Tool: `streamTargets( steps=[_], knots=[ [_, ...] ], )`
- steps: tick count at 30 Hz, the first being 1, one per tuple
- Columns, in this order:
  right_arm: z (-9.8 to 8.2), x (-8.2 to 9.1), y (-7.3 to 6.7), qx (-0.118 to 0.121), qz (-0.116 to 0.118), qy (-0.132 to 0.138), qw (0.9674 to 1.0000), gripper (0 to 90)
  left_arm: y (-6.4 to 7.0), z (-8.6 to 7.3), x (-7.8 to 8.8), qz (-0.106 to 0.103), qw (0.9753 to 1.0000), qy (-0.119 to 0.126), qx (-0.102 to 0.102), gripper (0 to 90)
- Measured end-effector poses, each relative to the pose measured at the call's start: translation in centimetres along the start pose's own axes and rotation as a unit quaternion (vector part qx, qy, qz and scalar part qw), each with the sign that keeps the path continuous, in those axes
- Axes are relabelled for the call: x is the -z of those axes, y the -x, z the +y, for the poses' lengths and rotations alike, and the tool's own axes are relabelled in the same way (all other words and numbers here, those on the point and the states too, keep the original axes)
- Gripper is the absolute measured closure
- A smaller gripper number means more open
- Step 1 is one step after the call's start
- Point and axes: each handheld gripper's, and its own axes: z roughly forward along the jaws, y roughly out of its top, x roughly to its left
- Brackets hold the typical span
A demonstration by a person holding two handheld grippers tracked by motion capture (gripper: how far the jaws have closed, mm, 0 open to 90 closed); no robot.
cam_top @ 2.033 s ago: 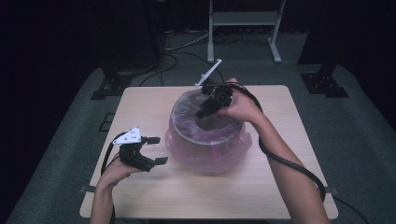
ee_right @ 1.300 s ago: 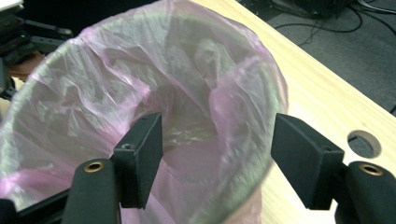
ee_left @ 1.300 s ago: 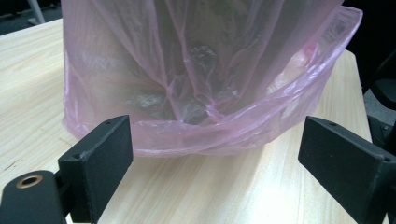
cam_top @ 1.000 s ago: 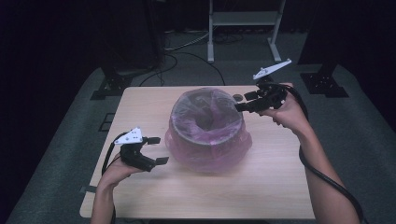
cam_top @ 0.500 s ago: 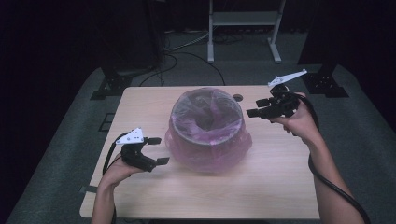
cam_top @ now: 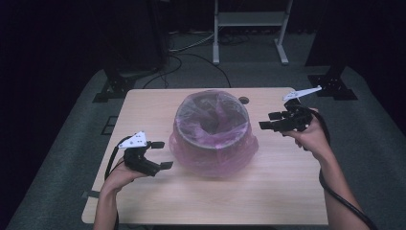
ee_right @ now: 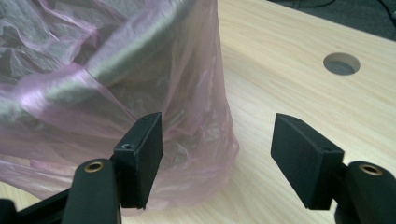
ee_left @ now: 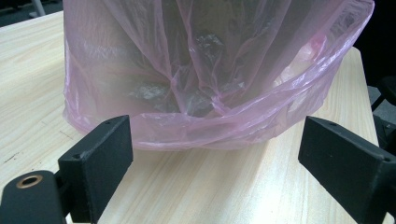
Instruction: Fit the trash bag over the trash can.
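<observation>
Left gripper and right gripper hover, jaws wide apart.

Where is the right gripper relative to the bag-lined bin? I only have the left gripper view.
Observer: In the high view, the right gripper is held off the table, right of the bin, apart from it.
Operator: Are its jaws open?
Observer: Yes, wide apart with nothing between them; the pink bag lies just ahead of its jaws.
Operator: Is the bag over the rim?
Observer: Yes, it lines the inside and drapes over the rim down to the table.
</observation>
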Motion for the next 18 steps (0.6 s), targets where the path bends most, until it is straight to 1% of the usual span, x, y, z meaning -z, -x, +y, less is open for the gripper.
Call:
streamTargets(
  steps=[1, 7, 9, 10, 12, 18],
  knots=[
    [-0.4, 0.0, 0.2, -0.005, -0.001, -0.002, 1.0, 33.3, 0.0, 0.0, 0.0, 0.0, 1.0, 0.0, 0.0, 8.8],
    [-1.5, 0.1, 0.5, -0.01, -0.003, 0.003, 0.9999, 33.2, 0.0, 0.0, 0.0, -0.001, 1.0, 0.001, 0.0, 8.8],
    [-2.2, 0.1, 0.7, -0.014, -0.003, 0.005, 0.9999, 33.1, 0.0, 0.0, 0.0, -0.001, 1.0, 0.001, 0.002, 8.8],
    [-2.2, 0.1, 0.7, -0.014, -0.003, 0.005, 0.9999, 33.1, 0.0, 0.0, -0.1, -0.001, 1.0, 0.001, 0.003, 8.8],
    [-3.1, 0.1, 0.9, -0.02, -0.004, 0.006, 0.9998, 32.9, 0.0, -0.1, -0.1, -0.002, 1.0, -0.001, 0.001, 8.8],
    [-5.1, -0.2, 1.4, -0.035, -0.003, 0.013, 0.9993, 32.9, 0.0, -0.1, -0.2, -0.003, 1.0, -0.002, 0.002, 8.8]
  ],
)
